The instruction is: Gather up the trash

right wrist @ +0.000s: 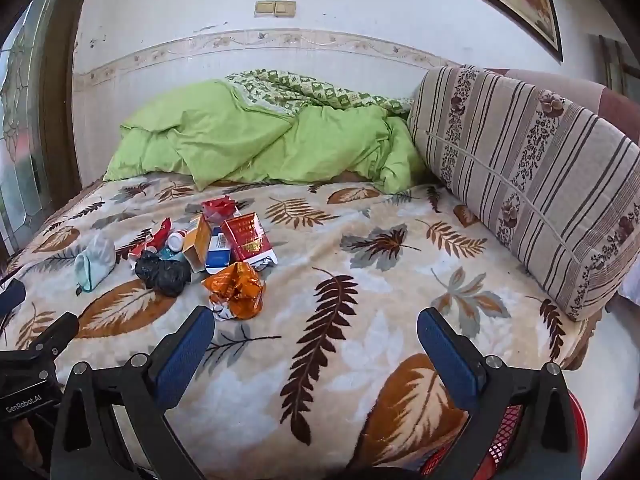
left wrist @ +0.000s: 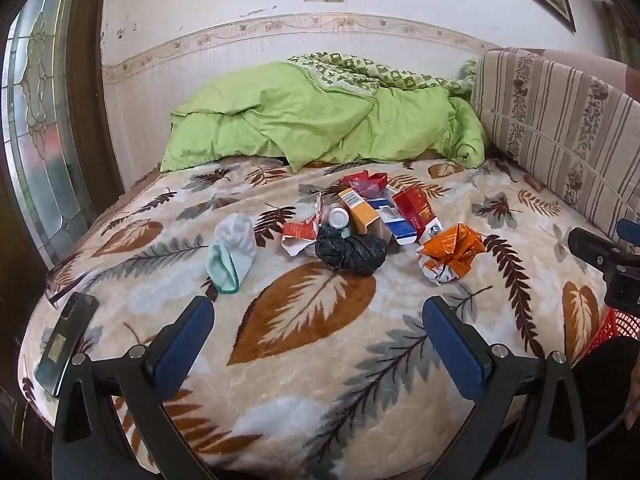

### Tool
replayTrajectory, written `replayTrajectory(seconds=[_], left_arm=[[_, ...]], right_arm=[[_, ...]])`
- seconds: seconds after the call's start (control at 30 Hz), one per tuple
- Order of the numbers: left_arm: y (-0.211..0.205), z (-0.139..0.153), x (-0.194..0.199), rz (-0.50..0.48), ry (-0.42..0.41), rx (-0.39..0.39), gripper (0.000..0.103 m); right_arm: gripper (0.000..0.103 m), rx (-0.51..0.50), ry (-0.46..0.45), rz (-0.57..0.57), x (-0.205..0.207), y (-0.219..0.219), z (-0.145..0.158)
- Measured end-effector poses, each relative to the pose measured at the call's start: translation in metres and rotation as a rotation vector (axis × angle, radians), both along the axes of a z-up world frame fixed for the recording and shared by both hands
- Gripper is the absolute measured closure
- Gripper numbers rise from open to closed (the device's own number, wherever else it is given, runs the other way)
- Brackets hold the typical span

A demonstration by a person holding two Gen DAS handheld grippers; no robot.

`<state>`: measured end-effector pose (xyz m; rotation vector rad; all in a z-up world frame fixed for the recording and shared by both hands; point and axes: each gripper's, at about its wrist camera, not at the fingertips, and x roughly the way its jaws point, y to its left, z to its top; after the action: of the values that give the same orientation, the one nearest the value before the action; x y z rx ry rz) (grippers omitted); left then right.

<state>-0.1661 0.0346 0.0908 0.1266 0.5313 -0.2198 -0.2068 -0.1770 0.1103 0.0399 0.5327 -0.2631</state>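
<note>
A heap of trash lies mid-bed on the leaf-print blanket (left wrist: 312,364): a knotted black bag (left wrist: 350,252), a crumpled orange wrapper (left wrist: 450,254), a red carton (left wrist: 416,210), an orange box (left wrist: 358,210), a white bottle cap (left wrist: 338,217) and a pale sock (left wrist: 232,254). My left gripper (left wrist: 318,328) hovers open over the near blanket, short of the heap, nothing between its fingers. My right gripper (right wrist: 316,338) is open too, with the orange wrapper (right wrist: 236,292) and black bag (right wrist: 162,274) ahead to its left. A red mesh basket (right wrist: 504,432) peeks under its right finger.
A green duvet (left wrist: 320,124) is bunched at the far side against the wall. A striped cushion (left wrist: 560,136) leans along the bed's right side. A dark phone (left wrist: 66,344) lies near the bed's left edge. A glazed door (left wrist: 36,120) stands at left.
</note>
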Motion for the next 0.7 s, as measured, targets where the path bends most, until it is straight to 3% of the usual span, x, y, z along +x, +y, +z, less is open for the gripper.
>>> replayTrajectory(seconds=[0.7], left_arm=[[0.002,-0.001,0.002,-0.003,0.007,0.004,0.000]], right_arm=[[0.001,0.013,0.035,-0.002,0.006,-0.004,-0.004]])
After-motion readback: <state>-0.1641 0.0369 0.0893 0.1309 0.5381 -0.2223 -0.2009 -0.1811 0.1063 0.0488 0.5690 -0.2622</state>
